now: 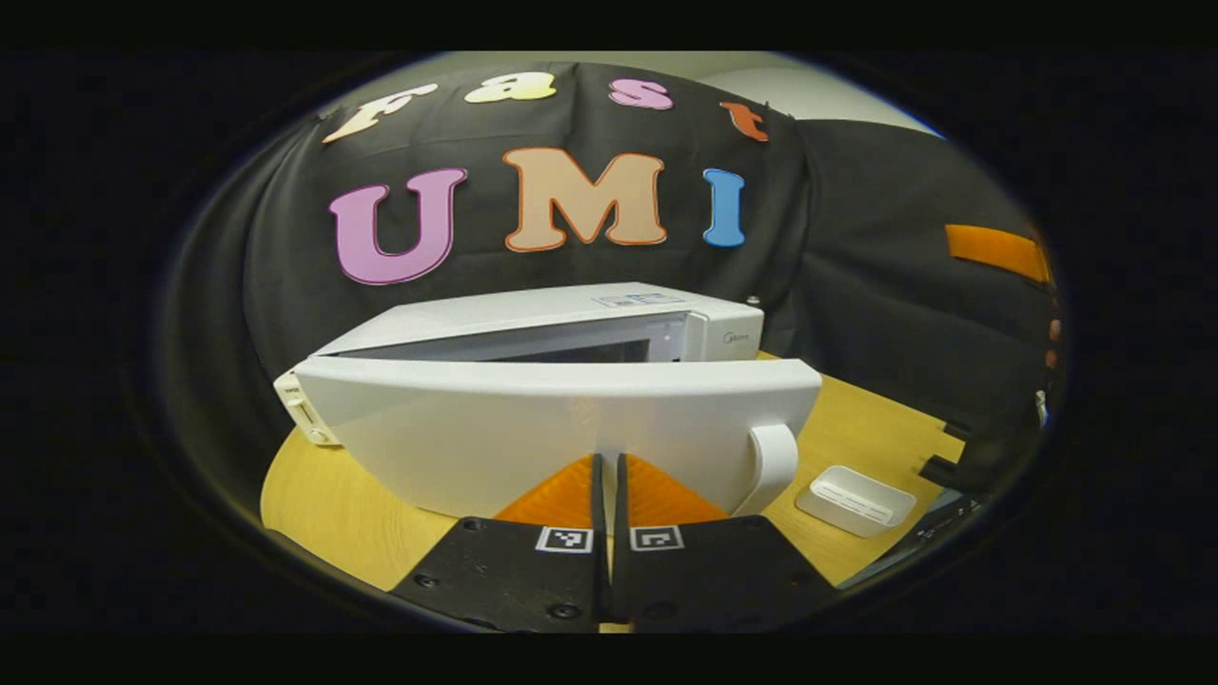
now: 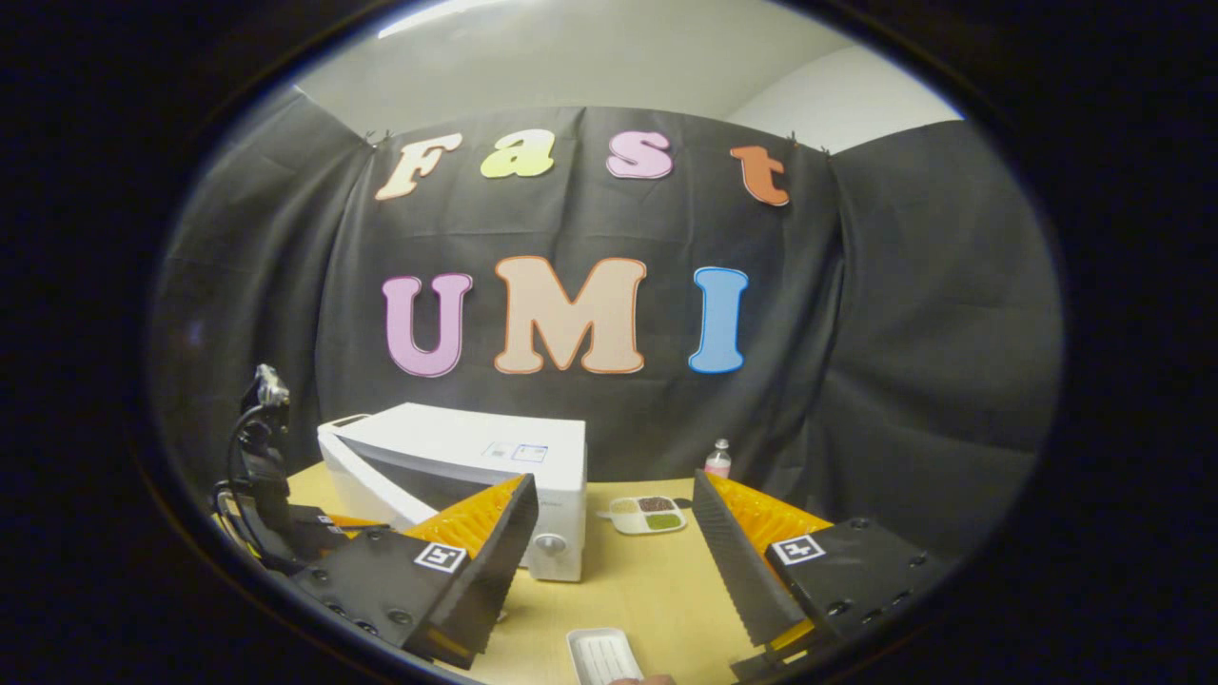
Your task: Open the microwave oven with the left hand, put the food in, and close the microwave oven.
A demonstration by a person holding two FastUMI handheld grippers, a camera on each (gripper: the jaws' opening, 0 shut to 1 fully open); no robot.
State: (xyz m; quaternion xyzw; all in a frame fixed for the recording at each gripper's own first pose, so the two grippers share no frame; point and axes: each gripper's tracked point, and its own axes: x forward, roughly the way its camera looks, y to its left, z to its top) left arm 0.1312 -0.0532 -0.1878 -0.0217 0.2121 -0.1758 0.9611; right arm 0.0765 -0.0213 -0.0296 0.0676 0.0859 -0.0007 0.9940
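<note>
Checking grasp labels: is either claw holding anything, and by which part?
Nothing is held. The left claw is shut in front of the microwave door, off to the side of its handle. The right claw is open and empty.

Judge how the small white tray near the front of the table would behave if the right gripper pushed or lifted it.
The white tray looks shallow and thin-walled, so probably light and fairly stiff. Lying flat on the smooth wooden table, it would likely slide, not tip. Its low rim offers the open right gripper little to pinch, so it may slip.
</note>
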